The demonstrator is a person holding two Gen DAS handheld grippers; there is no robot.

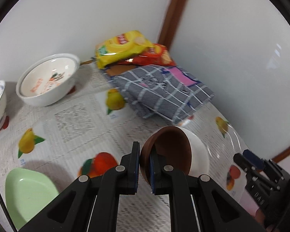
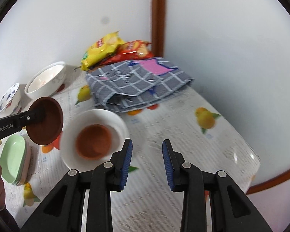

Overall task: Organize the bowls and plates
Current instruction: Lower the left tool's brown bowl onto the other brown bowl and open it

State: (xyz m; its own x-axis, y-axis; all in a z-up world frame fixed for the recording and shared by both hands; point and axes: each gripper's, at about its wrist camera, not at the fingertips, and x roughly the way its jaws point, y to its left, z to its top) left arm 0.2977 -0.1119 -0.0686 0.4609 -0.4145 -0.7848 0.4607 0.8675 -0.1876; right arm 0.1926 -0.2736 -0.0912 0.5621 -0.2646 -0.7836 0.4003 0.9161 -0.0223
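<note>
Left gripper [image 1: 144, 166] clamped on the brown bowl's [image 1: 168, 150] rim, bowl tilted above the table [image 1: 77, 116]. Right gripper [image 2: 147, 162] released, nothing between its jaws, white bowl [image 2: 114, 119] just beside it.

A folded grey checked cloth [image 2: 137, 83] lies toward the back corner of the surface [image 2: 193, 147], with a pink patch [image 2: 153, 67] on its top. Behind it, against the white wall [image 2: 67, 19], a yellow snack bag [image 2: 102, 52] rests partly over a red snack bag [image 2: 133, 52]. A brown wooden post [image 2: 158, 17] runs up the corner between the walls. The surface wears a pale covering printed with yellow and orange fruit [image 2: 205, 118]
</note>
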